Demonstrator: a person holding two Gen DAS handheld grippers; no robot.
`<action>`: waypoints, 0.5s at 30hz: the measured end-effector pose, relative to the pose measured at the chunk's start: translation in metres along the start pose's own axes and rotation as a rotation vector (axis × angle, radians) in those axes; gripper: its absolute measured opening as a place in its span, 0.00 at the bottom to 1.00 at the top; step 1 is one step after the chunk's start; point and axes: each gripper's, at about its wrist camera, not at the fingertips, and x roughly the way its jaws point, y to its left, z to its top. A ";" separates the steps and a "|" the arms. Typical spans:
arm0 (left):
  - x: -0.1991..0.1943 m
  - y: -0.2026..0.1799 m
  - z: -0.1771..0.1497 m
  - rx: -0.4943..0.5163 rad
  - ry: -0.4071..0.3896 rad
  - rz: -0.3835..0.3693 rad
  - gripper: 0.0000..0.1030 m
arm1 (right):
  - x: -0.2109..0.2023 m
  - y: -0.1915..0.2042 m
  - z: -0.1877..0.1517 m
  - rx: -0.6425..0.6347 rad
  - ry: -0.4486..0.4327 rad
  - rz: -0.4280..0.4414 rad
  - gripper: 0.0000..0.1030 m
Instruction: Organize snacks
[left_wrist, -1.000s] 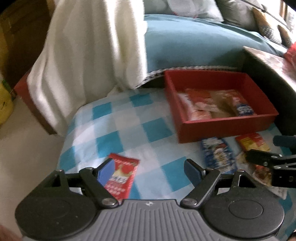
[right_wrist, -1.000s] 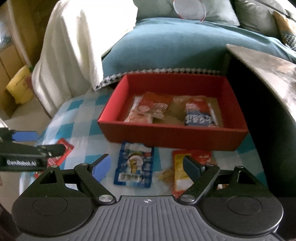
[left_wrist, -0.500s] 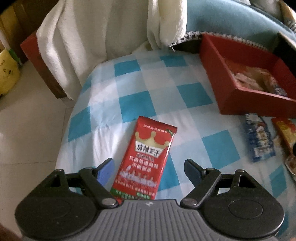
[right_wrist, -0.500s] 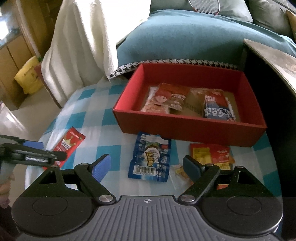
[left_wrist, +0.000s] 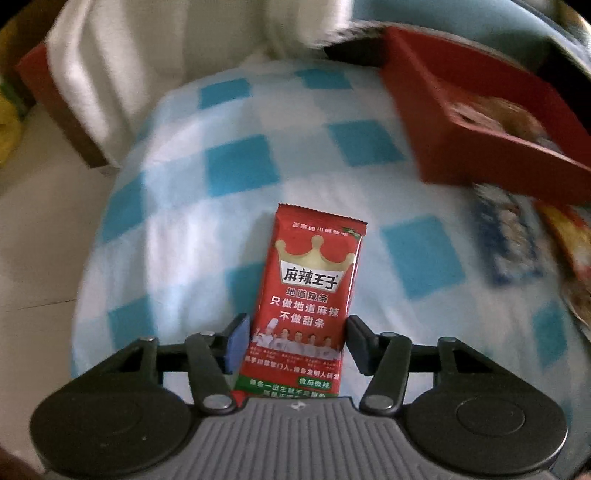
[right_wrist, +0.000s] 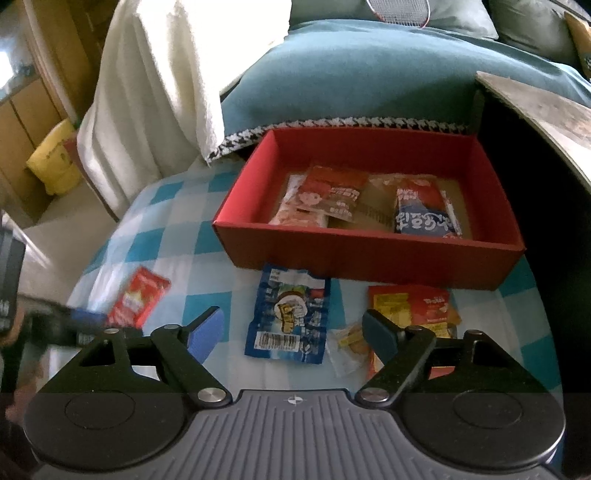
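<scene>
A red snack packet (left_wrist: 314, 295) with a gold crown lies flat on the blue-checked cloth (left_wrist: 236, 166). My left gripper (left_wrist: 297, 339) points steeply down over it, jaws closing, and both pads meet the packet's long edges near its lower end. In the right wrist view the same packet (right_wrist: 140, 297) shows at the left with the left gripper (right_wrist: 85, 321) blurred over it. My right gripper (right_wrist: 293, 328) hovers with jaws wide and narrowing slightly, gripping nothing. Below it lie a blue packet (right_wrist: 290, 314) and a small clear packet (right_wrist: 349, 345). The red box (right_wrist: 369, 258) behind holds several snacks.
A red-and-yellow packet (right_wrist: 410, 306) lies beside the right finger, in front of the box. A white towel (right_wrist: 159, 92) hangs at the back left and a teal cushion (right_wrist: 369, 74) sits behind the box. A dark table (right_wrist: 535, 110) stands at the right. The cloth's left edge drops to the floor.
The left gripper came down over the red packet and its jaws narrowed onto the packet's sides. The right gripper stayed in place, its jaws slightly narrower.
</scene>
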 end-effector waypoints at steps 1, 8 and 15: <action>-0.002 -0.005 -0.003 0.011 -0.001 -0.019 0.46 | -0.001 -0.004 0.001 0.013 -0.006 -0.004 0.84; -0.014 -0.032 -0.013 0.102 0.000 -0.087 0.46 | 0.013 -0.016 0.001 0.074 0.025 0.015 0.84; -0.004 -0.026 -0.013 0.087 0.032 -0.076 0.46 | 0.062 0.003 0.005 0.027 0.107 0.002 0.84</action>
